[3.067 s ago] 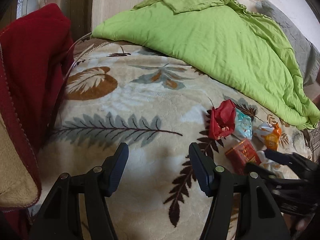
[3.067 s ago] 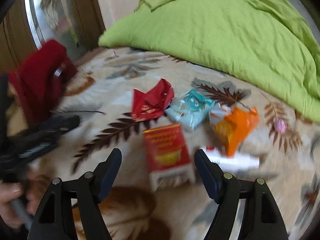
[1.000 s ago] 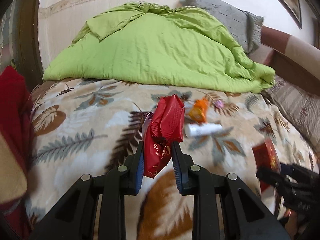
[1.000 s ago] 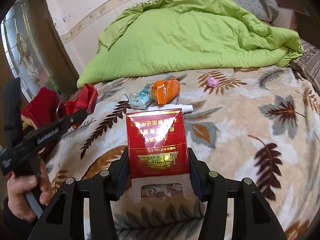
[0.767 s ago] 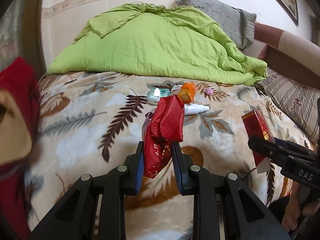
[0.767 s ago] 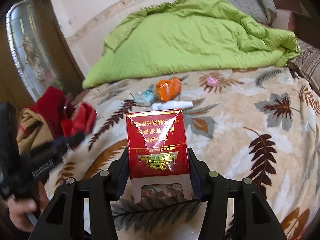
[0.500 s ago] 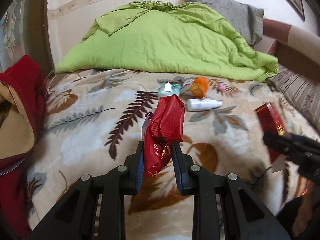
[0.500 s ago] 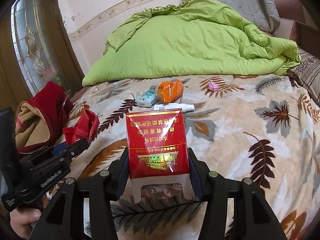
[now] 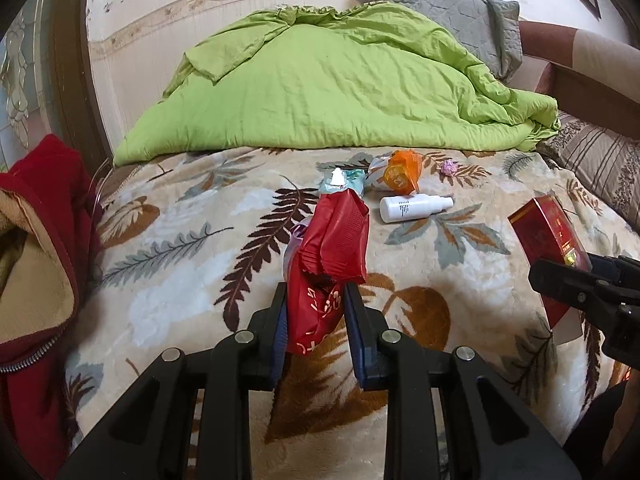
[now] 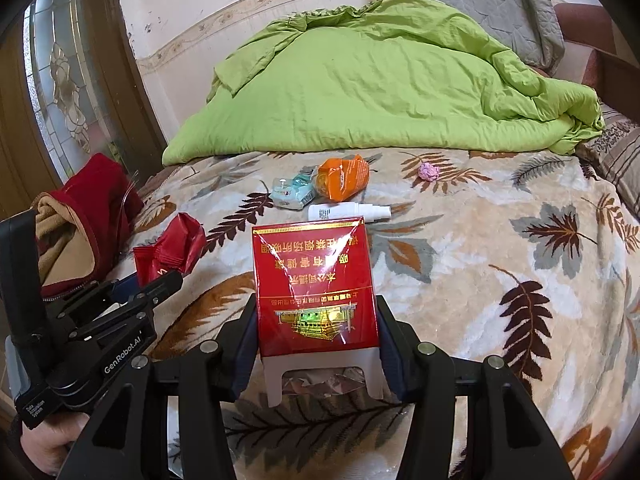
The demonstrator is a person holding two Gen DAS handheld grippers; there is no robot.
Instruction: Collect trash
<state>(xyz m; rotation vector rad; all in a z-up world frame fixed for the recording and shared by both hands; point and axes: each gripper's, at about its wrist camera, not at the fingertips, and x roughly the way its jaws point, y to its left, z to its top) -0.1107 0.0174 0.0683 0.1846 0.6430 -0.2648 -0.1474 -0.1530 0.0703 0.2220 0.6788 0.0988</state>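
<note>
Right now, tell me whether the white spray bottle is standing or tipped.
Tipped: the white spray bottle lies on its side on the leaf-print blanket.

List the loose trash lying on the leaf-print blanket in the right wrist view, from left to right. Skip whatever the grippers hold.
teal packet → orange wrapper → pink paper ball. The white bottle lies nearer the camera, below the orange wrapper and overlapping its span, so it has no clear place in the order.

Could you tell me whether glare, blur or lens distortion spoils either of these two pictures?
Right wrist view: sharp, with white glare streaks on the cellophane of the red cigarette pack, though its print stays legible. Left wrist view: also sharp; the red wrapper shows no glare. Both views: fisheye bending curves the wall border and darkens the corners.
</note>
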